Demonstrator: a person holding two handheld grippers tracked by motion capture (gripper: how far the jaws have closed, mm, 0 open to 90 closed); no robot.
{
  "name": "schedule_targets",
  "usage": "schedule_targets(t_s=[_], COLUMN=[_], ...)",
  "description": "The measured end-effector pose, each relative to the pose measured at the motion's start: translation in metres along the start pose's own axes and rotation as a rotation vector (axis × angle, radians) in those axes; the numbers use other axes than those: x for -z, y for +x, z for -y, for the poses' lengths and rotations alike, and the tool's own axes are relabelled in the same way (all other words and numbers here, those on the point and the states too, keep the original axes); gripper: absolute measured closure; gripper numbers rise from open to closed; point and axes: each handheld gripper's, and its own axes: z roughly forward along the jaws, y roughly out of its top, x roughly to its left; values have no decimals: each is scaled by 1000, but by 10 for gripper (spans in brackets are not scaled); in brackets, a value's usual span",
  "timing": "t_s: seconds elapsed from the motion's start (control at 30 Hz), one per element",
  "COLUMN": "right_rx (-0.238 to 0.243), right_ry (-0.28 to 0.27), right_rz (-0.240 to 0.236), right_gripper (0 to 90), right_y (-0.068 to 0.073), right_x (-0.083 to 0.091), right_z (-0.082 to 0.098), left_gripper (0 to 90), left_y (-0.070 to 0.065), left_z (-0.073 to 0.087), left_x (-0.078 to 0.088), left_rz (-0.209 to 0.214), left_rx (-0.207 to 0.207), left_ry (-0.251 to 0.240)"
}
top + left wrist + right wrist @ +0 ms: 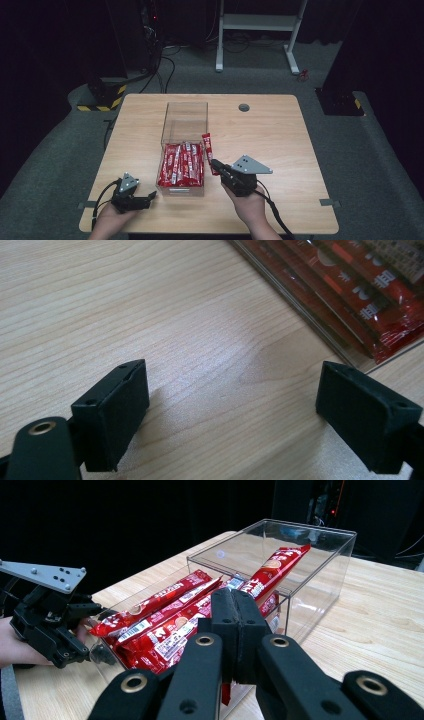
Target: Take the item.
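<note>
A clear plastic box (185,104) stands mid-table, with several red snack packets (181,167) lying in its near half. Its far part (320,530) looks empty. My right gripper (215,164) is shut on one red packet (207,145), which stretches away from the jaws along the box's right side (280,562). My left gripper (148,198) rests low on the table to the left of the box's near corner, open, with bare wood between its jaws (230,385). The packets' ends (370,285) lie to its upper right. The left gripper (102,632) also appears beyond the box.
The wooden table (280,130) has a round cable hole (244,107) behind the box. Bare wood lies to the right and far left. The near edge runs just under both hands. A white desk frame (260,22) stands on the dark floor beyond.
</note>
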Motion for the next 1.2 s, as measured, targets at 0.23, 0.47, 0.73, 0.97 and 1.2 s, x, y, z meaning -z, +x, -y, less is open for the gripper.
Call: schedule_targets(t_s=[0.23,0.47,0.73,0.97,1.2], right_rx=[8,3,-1,-20,-36], right_ry=[-1,1,24,42,60], right_rz=[27,55,89,120,136], right_gripper=[900,900,900,900,900], right_y=[-6,-13,-23,-33,-39], right_x=[0,-2,-6,-10,-14], right_z=[0,2,8,14,20], left_gripper=[139,140,140,140,142], left_y=[0,0,0,0,0], left_z=[0,0,0,0,0], left_x=[0,0,0,0,0], left_rz=[0,0,-1,-1,-2], left_rx=[0,0,0,0,1], left_ry=[0,1,1,0,0])
